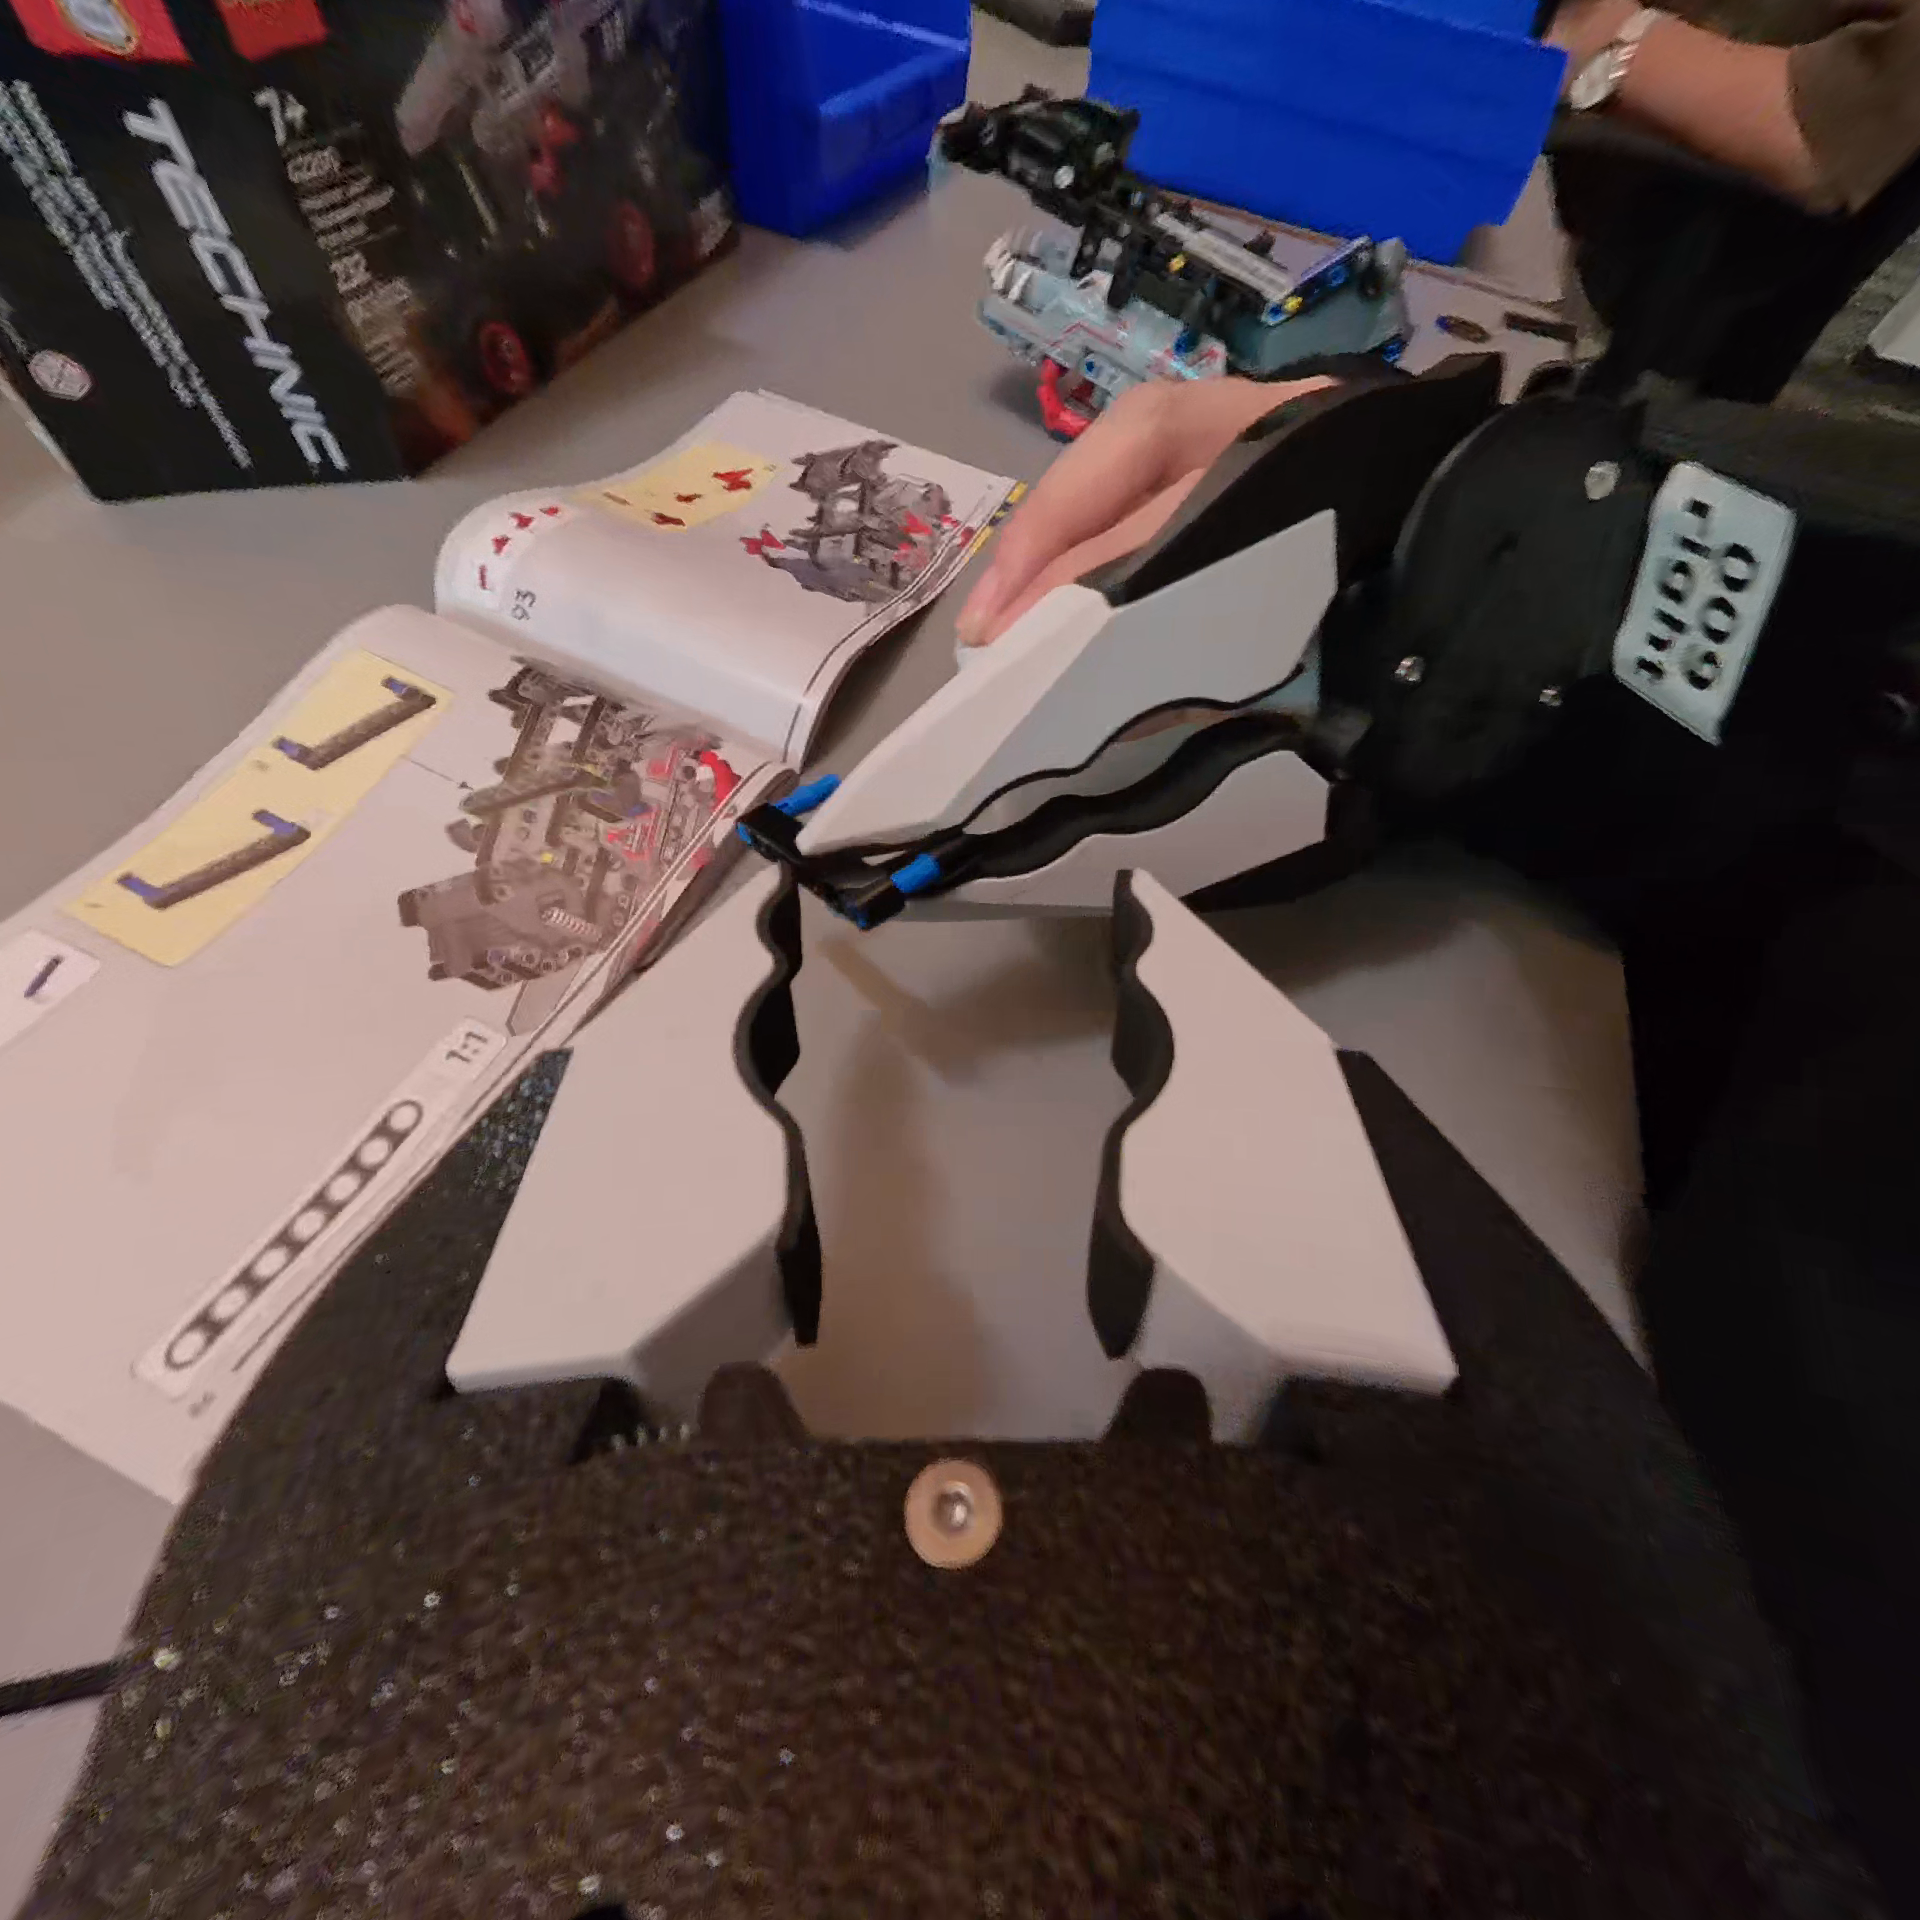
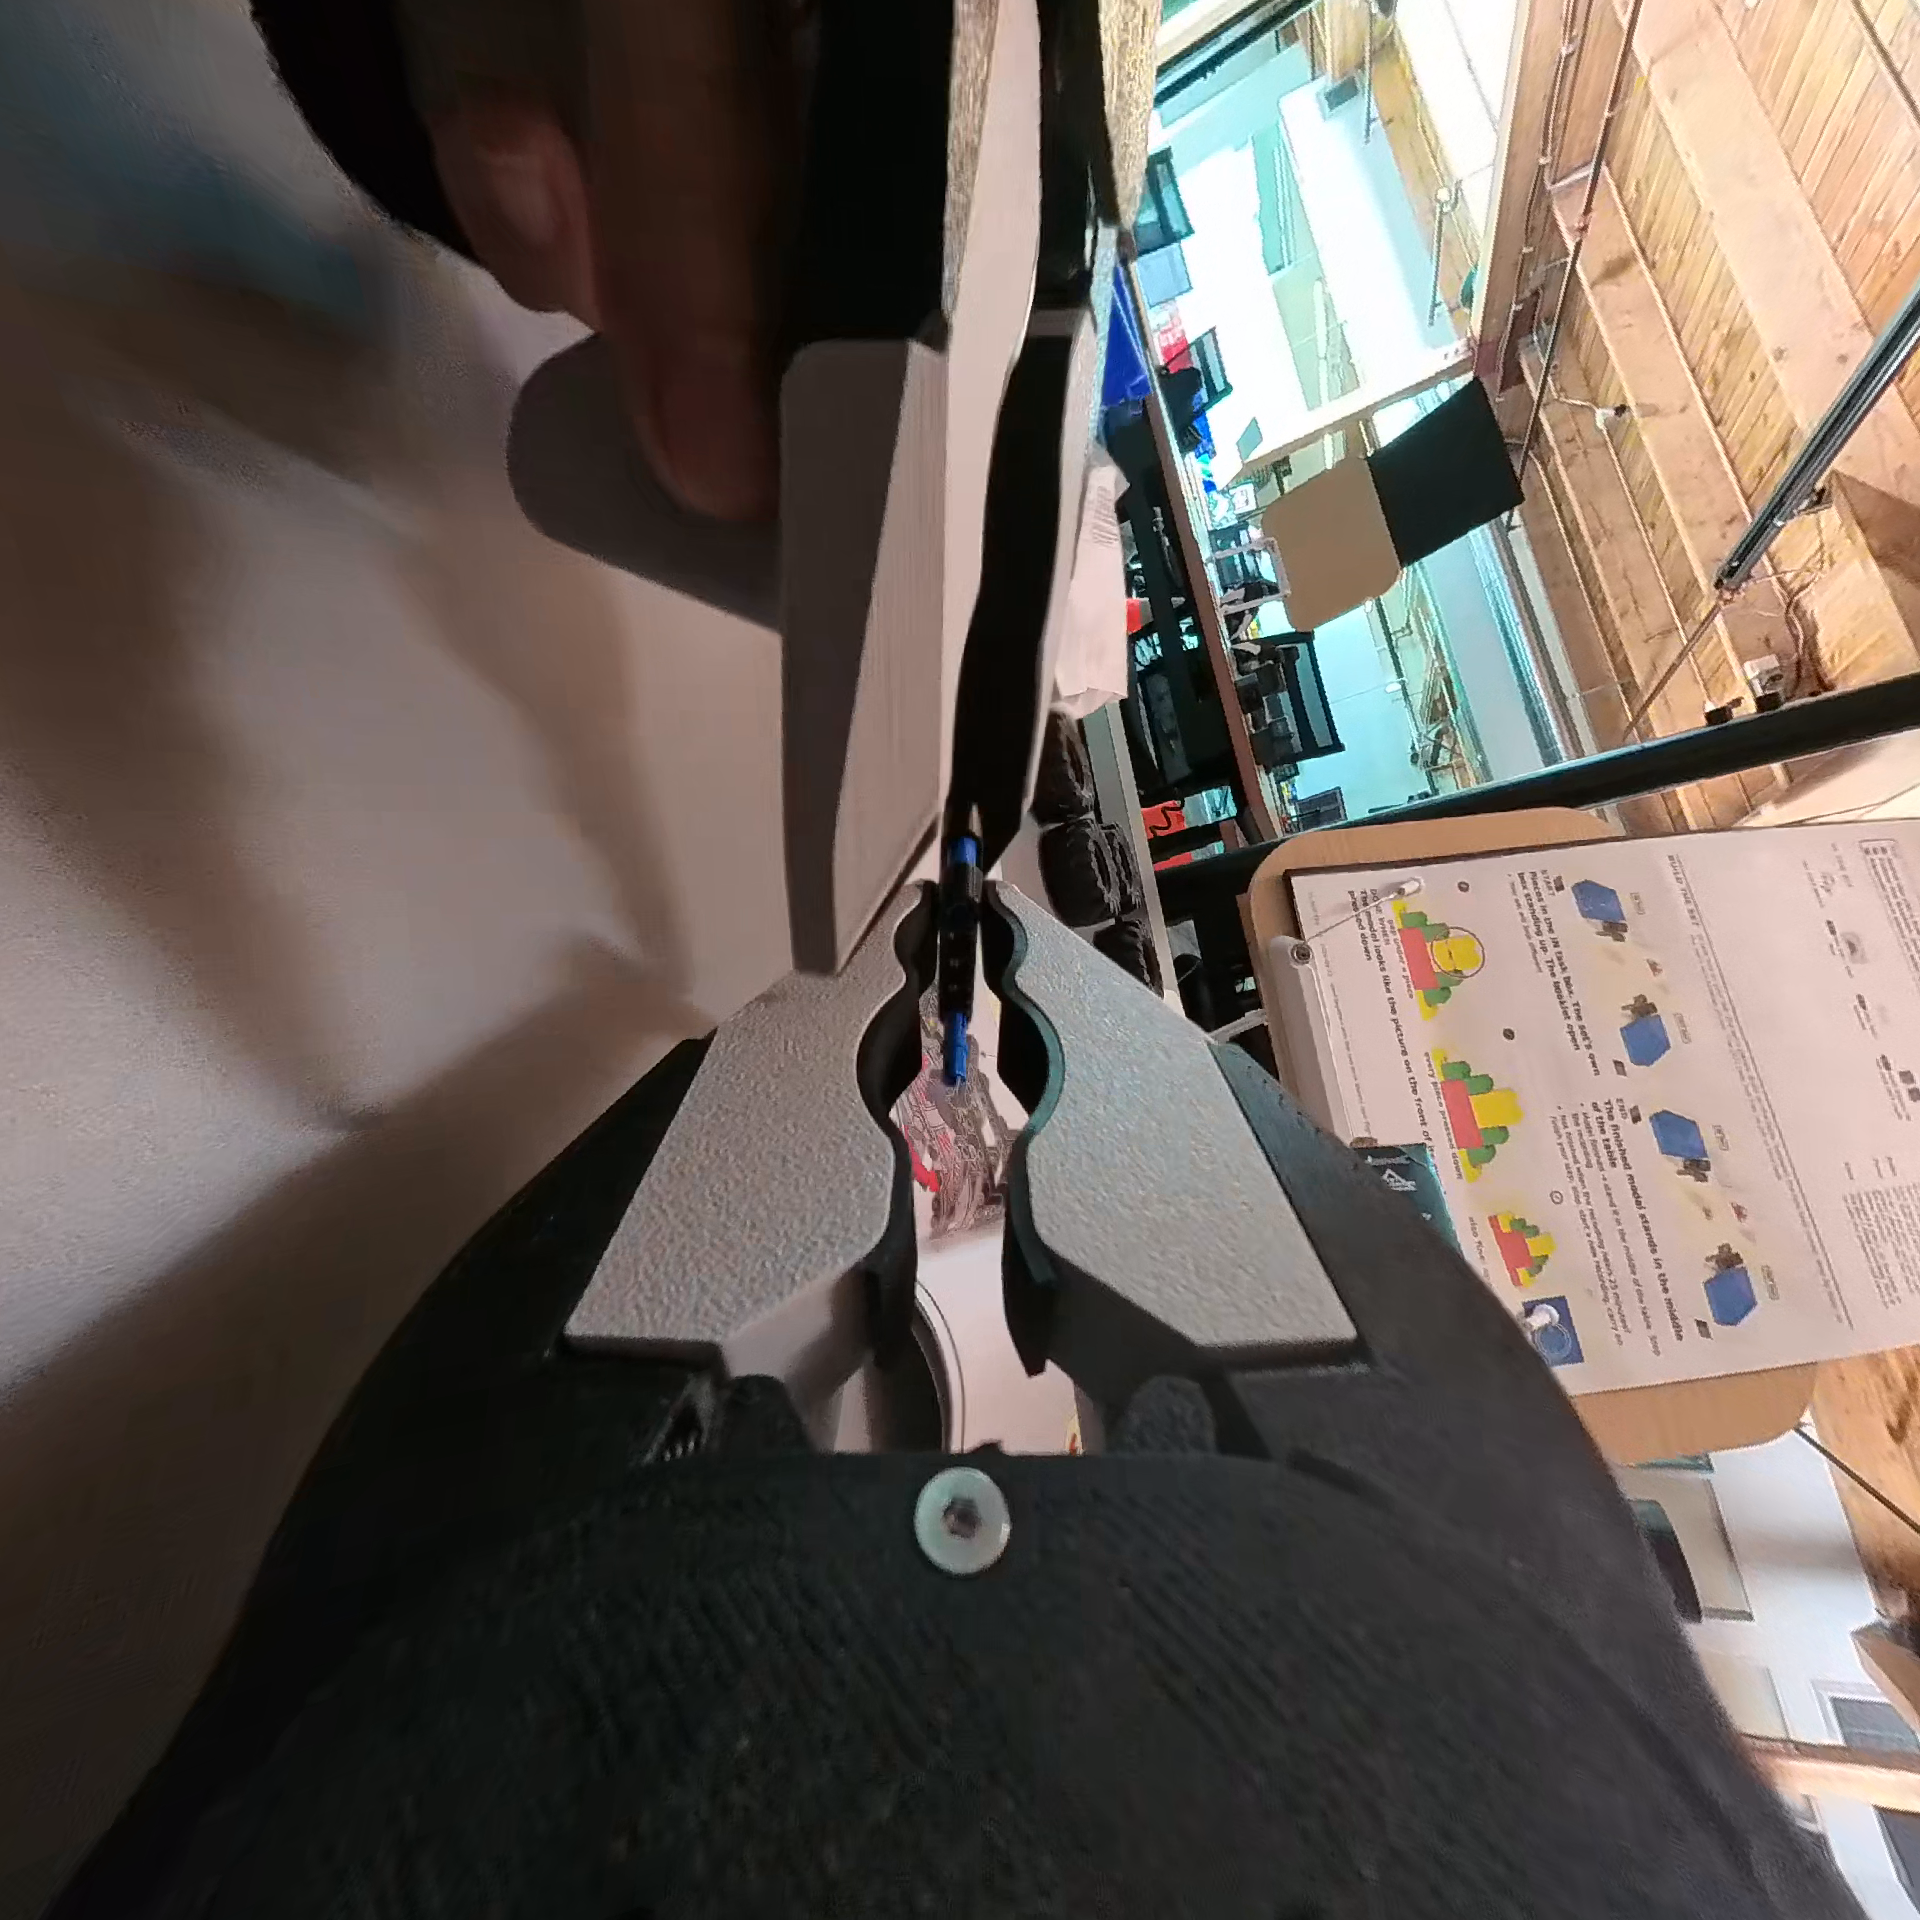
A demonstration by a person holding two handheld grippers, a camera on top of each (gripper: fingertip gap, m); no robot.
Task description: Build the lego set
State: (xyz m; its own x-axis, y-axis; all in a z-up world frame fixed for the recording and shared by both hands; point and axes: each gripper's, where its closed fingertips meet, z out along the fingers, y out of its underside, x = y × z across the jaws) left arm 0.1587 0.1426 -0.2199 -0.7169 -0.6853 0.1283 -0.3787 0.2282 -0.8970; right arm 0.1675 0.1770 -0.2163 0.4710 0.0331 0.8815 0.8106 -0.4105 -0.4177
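Note:
My left gripper (image 1: 956,904) is open and empty, just above the grey table. My right gripper (image 1: 831,857) comes in from the right, held by a hand (image 1: 1081,499). It is shut on a black beam with blue pins (image 1: 774,831), whose end lies right at my left gripper's left fingertip. In the right wrist view my right gripper (image 2: 956,904) pinches the same beam (image 2: 954,961) at its tips. A grey finger (image 2: 862,623) of the left gripper stands close in front. The partly built grey and black model (image 1: 1174,281) sits at the back of the table.
An open instruction booklet (image 1: 520,779) lies to the left, with the black set box (image 1: 260,239) behind it. Blue bins (image 1: 842,104) stand at the back. Another person's arm with a watch (image 1: 1600,62) is at the top right. A board with an instruction sheet (image 2: 1610,1091) stands to the right. The tips of both grippers are at nearly the same place.

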